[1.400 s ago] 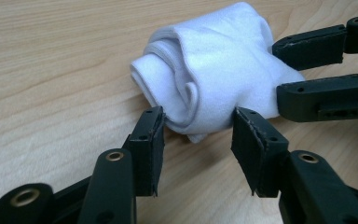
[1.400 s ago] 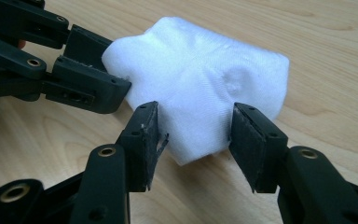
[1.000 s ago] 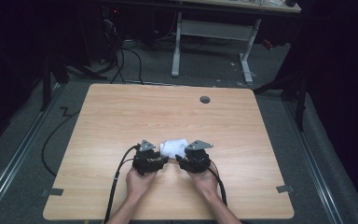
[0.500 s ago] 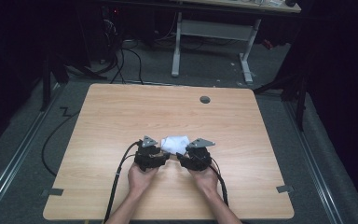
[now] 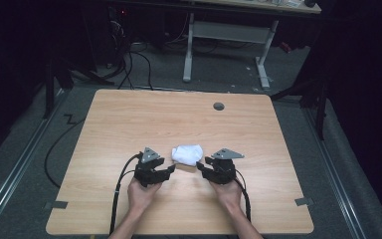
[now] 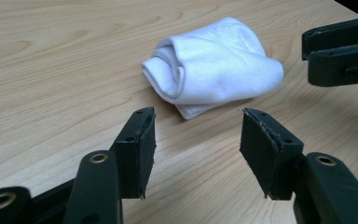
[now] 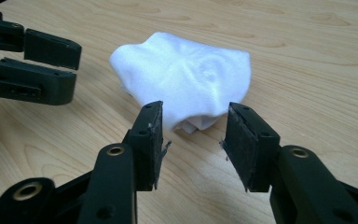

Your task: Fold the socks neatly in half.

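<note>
Now both grippers stand open around a folded white cloth [image 5: 188, 153]; it lies just ahead of the left gripper [image 6: 196, 135], the right gripper [image 7: 195, 129]; its jaws have just been closing, empty; next likely calls for pinching an edge.

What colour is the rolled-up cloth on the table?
White. The rolled cloth shows best in the left gripper view.

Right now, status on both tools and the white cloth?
Left tool open. Right tool open. Folded white cloth on table between them, untouched. Nothing in the way.
</note>
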Action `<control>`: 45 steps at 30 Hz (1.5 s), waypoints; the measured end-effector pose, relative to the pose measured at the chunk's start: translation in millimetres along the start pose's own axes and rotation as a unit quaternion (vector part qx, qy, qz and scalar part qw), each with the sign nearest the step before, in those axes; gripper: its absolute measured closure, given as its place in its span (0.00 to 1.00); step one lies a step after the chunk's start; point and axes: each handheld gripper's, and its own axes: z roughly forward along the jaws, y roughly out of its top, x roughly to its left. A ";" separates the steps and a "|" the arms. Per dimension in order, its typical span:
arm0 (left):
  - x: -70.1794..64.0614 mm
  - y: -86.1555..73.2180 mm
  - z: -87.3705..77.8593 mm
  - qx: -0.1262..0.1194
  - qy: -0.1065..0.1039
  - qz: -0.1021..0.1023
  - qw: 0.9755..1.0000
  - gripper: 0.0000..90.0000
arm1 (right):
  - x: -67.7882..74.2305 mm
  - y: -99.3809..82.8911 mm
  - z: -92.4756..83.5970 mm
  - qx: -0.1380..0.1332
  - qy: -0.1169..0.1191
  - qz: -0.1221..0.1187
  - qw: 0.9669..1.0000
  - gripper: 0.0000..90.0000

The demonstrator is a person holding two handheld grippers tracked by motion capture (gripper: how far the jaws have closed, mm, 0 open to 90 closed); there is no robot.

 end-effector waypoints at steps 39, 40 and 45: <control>38.7 -25.3 -51.2 -0.023 0.013 -0.033 0.999 0.45 | -43.1 -29.6 -49.3 -0.018 -0.023 0.038 0.999 0.68; 39.5 -26.3 -51.7 -0.023 0.014 -0.035 0.999 0.45 | -43.5 -30.7 -50.4 -0.020 -0.018 0.043 0.999 0.68; 42.1 -30.7 -52.7 -0.023 0.019 -0.040 0.999 0.46 | -46.1 -35.3 -53.3 -0.014 -0.025 0.040 0.999 0.66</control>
